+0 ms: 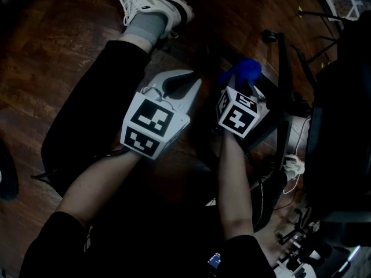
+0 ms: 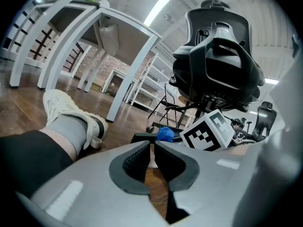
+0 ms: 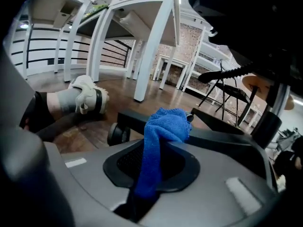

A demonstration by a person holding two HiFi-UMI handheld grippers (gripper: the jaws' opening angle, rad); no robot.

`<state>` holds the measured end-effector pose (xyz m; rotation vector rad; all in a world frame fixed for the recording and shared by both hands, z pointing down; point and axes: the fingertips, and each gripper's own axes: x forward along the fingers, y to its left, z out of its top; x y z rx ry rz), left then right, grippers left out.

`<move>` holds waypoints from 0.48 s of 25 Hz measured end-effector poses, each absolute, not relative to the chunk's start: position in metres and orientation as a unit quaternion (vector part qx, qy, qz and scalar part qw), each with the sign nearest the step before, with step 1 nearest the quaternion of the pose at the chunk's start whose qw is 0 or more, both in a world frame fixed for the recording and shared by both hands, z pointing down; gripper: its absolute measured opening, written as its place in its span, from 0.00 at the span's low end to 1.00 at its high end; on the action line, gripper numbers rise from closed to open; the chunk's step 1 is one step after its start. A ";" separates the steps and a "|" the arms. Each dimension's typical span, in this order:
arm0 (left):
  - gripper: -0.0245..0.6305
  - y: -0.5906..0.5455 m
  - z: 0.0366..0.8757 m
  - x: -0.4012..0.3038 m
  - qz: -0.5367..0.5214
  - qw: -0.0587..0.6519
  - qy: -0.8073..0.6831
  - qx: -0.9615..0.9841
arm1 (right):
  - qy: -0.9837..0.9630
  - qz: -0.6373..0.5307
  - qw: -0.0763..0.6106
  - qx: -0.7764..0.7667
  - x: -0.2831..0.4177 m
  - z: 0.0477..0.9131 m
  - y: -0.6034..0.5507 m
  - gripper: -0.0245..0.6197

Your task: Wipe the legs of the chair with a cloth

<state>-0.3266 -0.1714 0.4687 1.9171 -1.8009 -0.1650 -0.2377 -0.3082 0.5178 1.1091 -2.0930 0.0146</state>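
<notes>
The head view looks steeply down from close above at the dark wooden plank floor [image 1: 46, 51]. Both gripper views sit low near it, facing across it, sharing the white lace-up sneaker [image 2: 61, 107] and fuzzy blue cloth [image 3: 163, 126].

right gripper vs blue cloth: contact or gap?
Touching. The right gripper view shows the blue cloth pinched between the jaws of the right gripper, its bunched top standing above them.

Blue cloth [image 3: 165, 126], bunched, is pinched between the right gripper's [image 3: 154, 148] jaws. Its top wad lies just at a black chair leg [image 3: 222, 138]. The leg's caster [image 3: 115, 134] is at the cloth's 9 o'clock.
</notes>
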 end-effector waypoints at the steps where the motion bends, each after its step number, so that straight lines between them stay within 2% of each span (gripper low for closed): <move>1: 0.08 -0.172 0.468 -0.328 -0.064 0.248 -0.662 0.705 | -0.821 0.003 0.381 0.425 -0.245 0.519 -0.306 0.17; 12: 0.08 -0.172 0.482 -0.340 -0.068 0.263 -0.671 0.689 | -0.843 -0.001 0.396 0.365 -0.288 0.536 -0.291 0.17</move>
